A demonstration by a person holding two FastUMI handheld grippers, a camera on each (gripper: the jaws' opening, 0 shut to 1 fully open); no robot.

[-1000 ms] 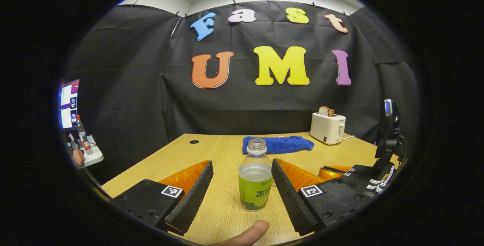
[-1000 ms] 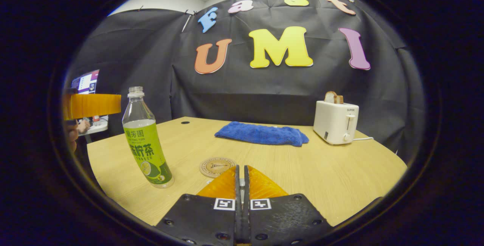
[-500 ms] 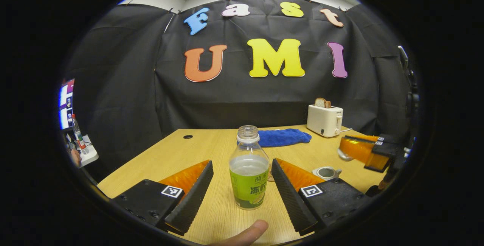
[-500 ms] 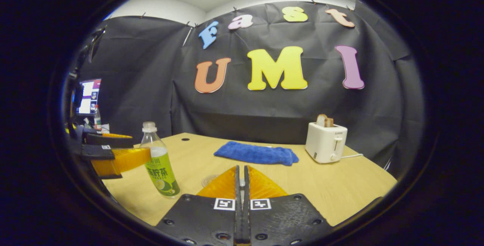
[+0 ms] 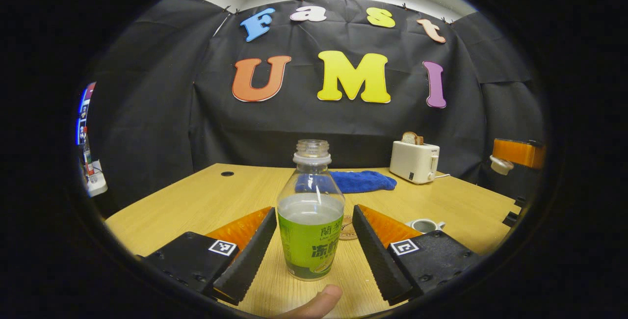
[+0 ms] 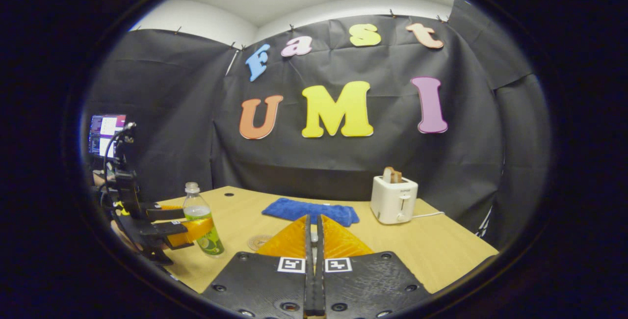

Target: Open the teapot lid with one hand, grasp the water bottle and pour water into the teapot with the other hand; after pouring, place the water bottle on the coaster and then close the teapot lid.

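A clear water bottle (image 5: 310, 216) with a green label and no cap stands on the wooden table (image 5: 206, 201). My left gripper (image 5: 314, 210) is open, one finger on each side of the bottle with a small gap to it. Behind the bottle lies a round coaster (image 5: 348, 229). At the right stands the small teapot (image 5: 425, 225), its top open. High at the right, my right gripper (image 5: 510, 154) holds the white teapot lid (image 5: 500, 165). In the right gripper view my right gripper (image 6: 312, 233) is shut, and the bottle (image 6: 202, 221) and coaster (image 6: 258, 242) sit at the left.
A white toaster (image 5: 414, 162) with bread stands at the back right, a blue cloth (image 5: 362, 180) lies beside it. A person's thumb (image 5: 314, 304) shows at the bottom edge. A side table with a screen (image 6: 103, 135) is off to the left.
My left gripper has moved in closer around the bottle. My right gripper has risen high above the table with the lid, away from the teapot.
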